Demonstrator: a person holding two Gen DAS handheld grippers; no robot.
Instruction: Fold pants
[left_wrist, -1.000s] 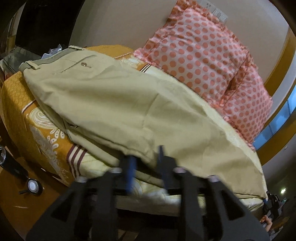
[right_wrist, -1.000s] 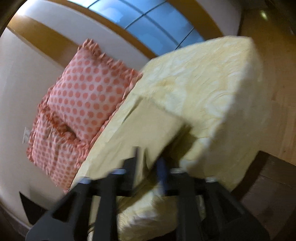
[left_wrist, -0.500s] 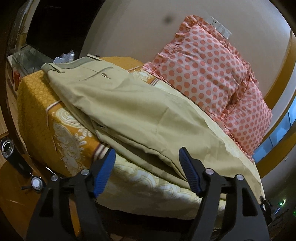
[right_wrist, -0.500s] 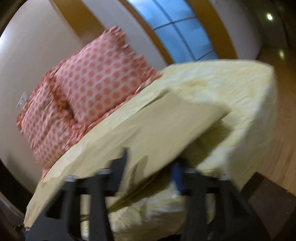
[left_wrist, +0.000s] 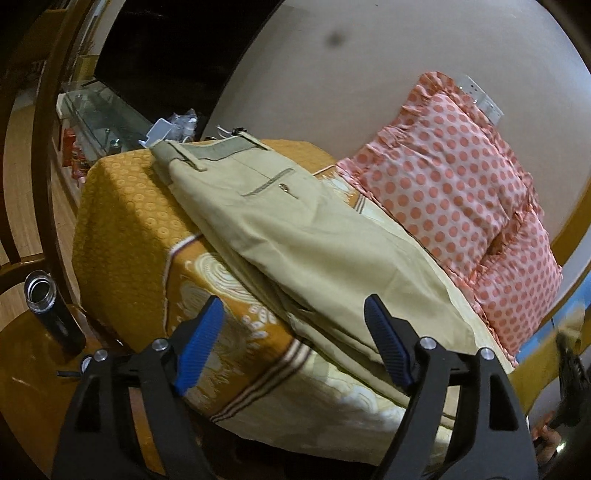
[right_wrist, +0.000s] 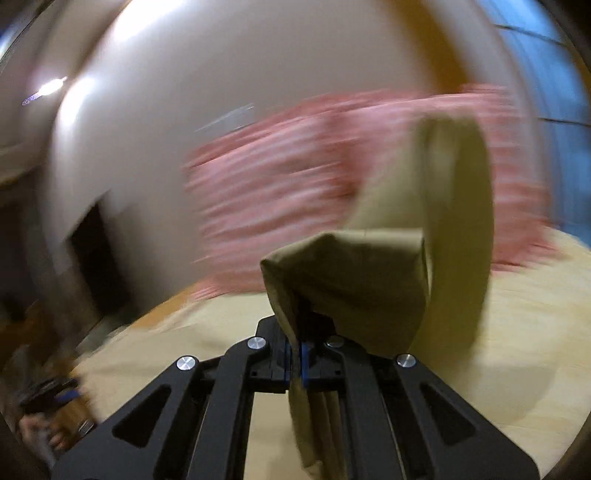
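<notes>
Khaki pants lie along the bed, waistband at the far left, legs running to the right. My left gripper is open and empty, held just off the bed's near edge in front of the pants. My right gripper is shut on the leg end of the pants and holds it lifted above the bed; the cloth curls up and hangs from the jaws. The right wrist view is motion-blurred.
The bed has an orange patterned cover and a pale yellow sheet. Pink dotted pillows lean on the wall behind. A dark metal bottle stands on the wooden surface at the left. A glass-topped table is beyond.
My left gripper let go of the pants, opened wide and drew back. My right gripper closed on the leg end and lifted it, swinging fast.
</notes>
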